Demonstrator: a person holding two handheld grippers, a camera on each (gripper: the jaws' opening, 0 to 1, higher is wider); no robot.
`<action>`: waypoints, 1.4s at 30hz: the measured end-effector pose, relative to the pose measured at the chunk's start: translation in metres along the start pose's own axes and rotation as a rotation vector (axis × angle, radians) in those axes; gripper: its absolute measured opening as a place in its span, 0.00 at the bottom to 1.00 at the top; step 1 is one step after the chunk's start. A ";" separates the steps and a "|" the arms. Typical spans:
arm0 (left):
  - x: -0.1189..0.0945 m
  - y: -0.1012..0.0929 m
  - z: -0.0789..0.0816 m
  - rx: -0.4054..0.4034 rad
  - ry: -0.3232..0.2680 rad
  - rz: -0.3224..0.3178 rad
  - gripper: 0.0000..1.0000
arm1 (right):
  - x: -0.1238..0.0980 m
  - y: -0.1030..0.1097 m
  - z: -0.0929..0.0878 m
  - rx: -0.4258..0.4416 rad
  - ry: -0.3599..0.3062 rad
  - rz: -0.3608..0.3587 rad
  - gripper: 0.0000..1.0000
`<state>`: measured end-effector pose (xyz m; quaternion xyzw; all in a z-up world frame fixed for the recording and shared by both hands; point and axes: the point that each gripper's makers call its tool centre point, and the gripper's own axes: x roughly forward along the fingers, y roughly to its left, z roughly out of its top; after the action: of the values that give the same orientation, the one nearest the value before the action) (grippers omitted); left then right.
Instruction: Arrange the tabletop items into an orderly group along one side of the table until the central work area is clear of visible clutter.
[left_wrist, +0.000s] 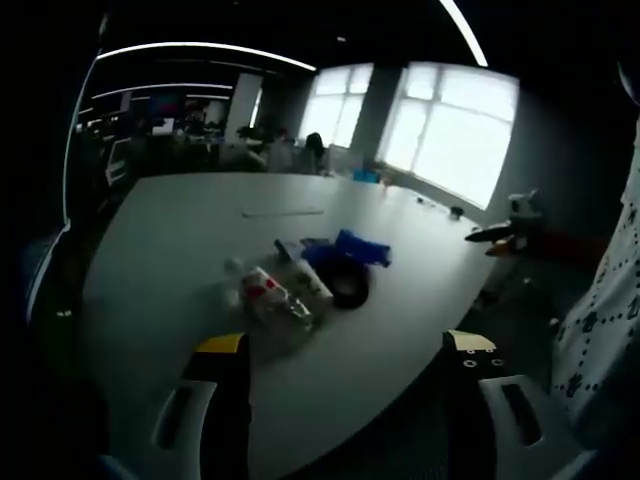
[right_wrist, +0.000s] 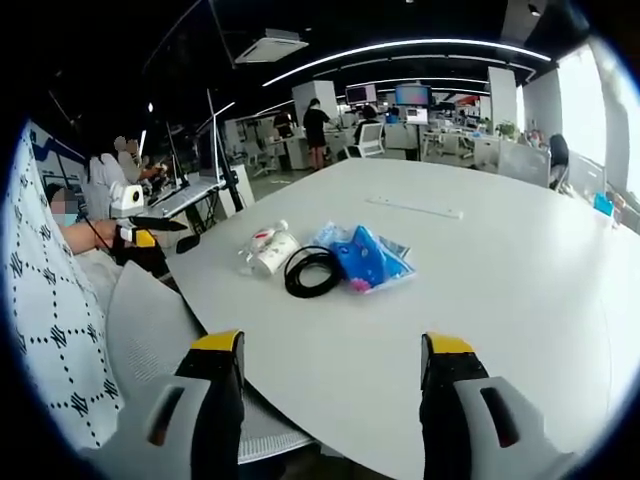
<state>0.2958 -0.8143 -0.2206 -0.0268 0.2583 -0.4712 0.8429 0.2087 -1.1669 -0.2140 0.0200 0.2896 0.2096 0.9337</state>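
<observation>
Hovering spread-jawed short of the large white oval bench (right_wrist: 520, 290), both grippers risk snagging the black coiled cable (right_wrist: 311, 271), dragging neighbouring clutter.

A small cluster sits near the close edge of the white worktop (right_wrist: 520, 280): a bottle (right_wrist: 268, 250), a coiled black cable (right_wrist: 312, 272) and a blue packet (right_wrist: 365, 258), all touching or just beside one another. Around them the surface lies bare on every side, with only a thin strip (right_wrist: 413, 207) farther back. A chair back (right_wrist: 150, 330) stands against the near edge.
</observation>
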 end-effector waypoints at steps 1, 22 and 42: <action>0.000 0.000 0.000 0.002 0.000 0.000 0.76 | 0.000 0.000 0.000 0.002 -0.001 0.001 0.70; -0.001 0.001 -0.001 -0.004 -0.004 0.007 0.75 | 0.005 0.002 0.001 -0.002 0.001 0.014 0.70; -0.002 0.002 0.002 -0.004 -0.010 0.009 0.74 | 0.013 0.006 0.010 -0.025 0.009 0.037 0.70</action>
<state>0.2974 -0.8123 -0.2182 -0.0296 0.2552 -0.4667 0.8463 0.2214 -1.1559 -0.2119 0.0129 0.2907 0.2303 0.9286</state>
